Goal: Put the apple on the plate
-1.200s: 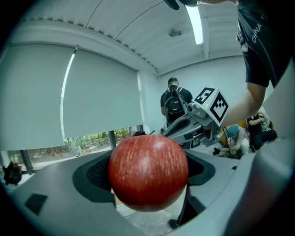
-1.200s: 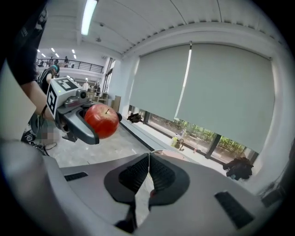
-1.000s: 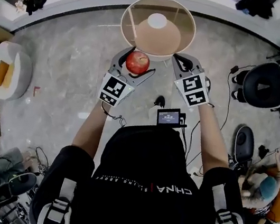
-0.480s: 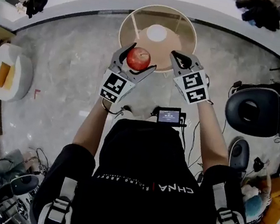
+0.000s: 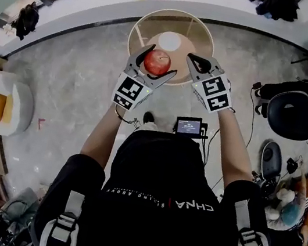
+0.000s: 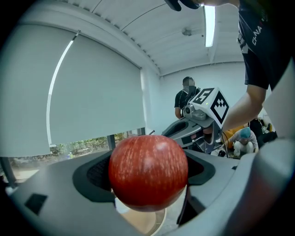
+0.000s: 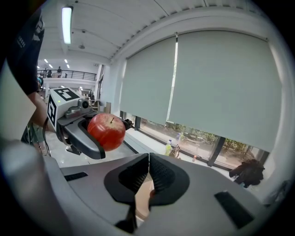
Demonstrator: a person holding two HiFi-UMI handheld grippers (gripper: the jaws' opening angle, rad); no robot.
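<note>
Upper centre, our outstretched left gripper [image 5: 159, 62] clenched round the apple [image 5: 157, 62], right gripper [image 5: 192, 58] closed empty alongside; "CHINA" on our shirt [image 5: 162, 174].

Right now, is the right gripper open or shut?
Shut and empty. The right gripper shows its jaws pressed together with nothing between them; the apple is held by the left gripper.

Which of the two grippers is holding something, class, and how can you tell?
The left gripper: its jaws are clamped on the red apple. The right gripper has its jaws pressed together with nothing between them.
</note>
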